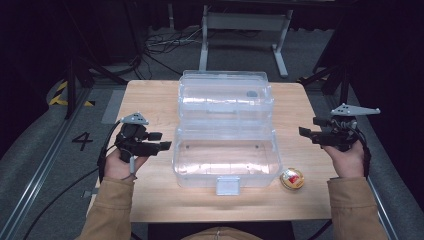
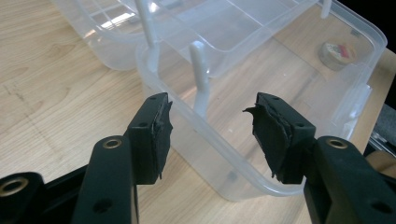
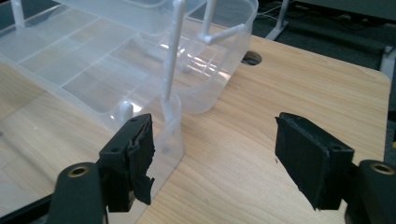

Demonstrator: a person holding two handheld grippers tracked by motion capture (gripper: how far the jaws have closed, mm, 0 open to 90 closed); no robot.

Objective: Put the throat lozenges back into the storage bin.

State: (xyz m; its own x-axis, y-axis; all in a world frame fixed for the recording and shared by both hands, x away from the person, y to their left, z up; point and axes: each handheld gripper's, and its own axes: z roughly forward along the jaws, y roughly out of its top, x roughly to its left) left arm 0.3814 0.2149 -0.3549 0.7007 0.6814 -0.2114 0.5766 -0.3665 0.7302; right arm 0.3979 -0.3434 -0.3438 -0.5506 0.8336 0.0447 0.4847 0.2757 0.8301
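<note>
On the wooden table, a clear plastic box (tray raised) stands open; both grippers' fingers gape, empty.

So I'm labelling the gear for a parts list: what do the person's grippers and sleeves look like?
Both the left gripper and the right gripper are black, each topped by a grey three-cornered plate. Their jaws are blocky with worn, ragged black pads and brass-ringed screw holes. Black cables trail from each. The sleeves are tan.

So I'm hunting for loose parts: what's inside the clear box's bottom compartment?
The clear box looks empty; only the wooden table shows through its bottom. Its latch hides a small strip.
</note>
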